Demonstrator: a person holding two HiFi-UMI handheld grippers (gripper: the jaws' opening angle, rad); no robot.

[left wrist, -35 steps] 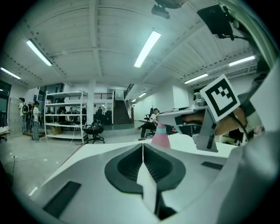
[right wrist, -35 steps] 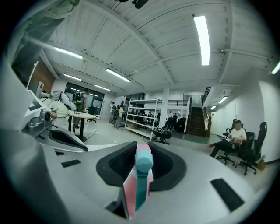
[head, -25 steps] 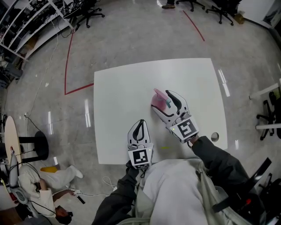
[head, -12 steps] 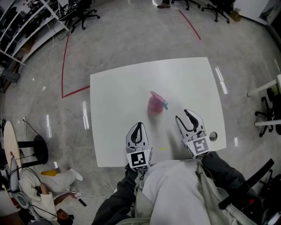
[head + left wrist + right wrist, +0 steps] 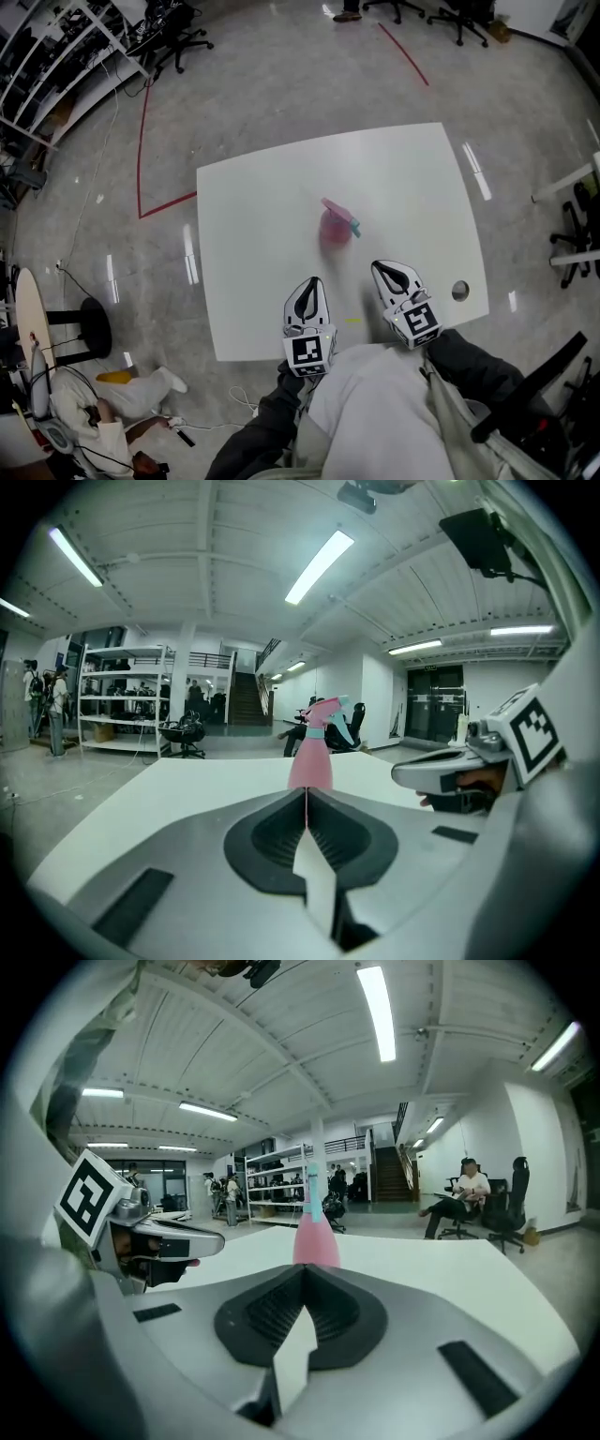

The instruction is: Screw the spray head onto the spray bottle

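**Head view**, looking steeply down: a pink spray bottle [image 5: 334, 228] stands upright near the middle of a white tabletop [image 5: 412, 169]. Its spray head [image 5: 341, 211] already sits on top. The left gripper [image 5: 309, 284] and right gripper [image 5: 383, 269] hover at the tabletop's near edge, well apart from the bottle.

**Left gripper view**: its jaws are pressed together with nothing between them. Beyond them the bottle [image 5: 310, 761] shows in profile — a pink tapering body, a teal band at the neck, and a trigger head [image 5: 323, 708] with its nozzle pointing right. The right gripper [image 5: 448, 771] shows at the right side of this view, tips together.

**Right gripper view**: these jaws have just been closing and now meet, empty. The bottle [image 5: 316, 1239] rises past them, seen nearly end-on, so the head is only a thin teal strip. The left gripper [image 5: 173, 1239] shows at the left.

Only the head view gives the bottle's place on the tabletop. Only the left gripper view shows the head's shape and which way it faces. No view shows whether the threads are tight.

Handling, as a judgement: the bottle is smooth, thin plastic, probably light, so it may tip easily or spin under a twist. One gripper would best pinch the wide lower body, gently, since the wall may dent. The other would take the collar under the trigger — not the trigger itself.
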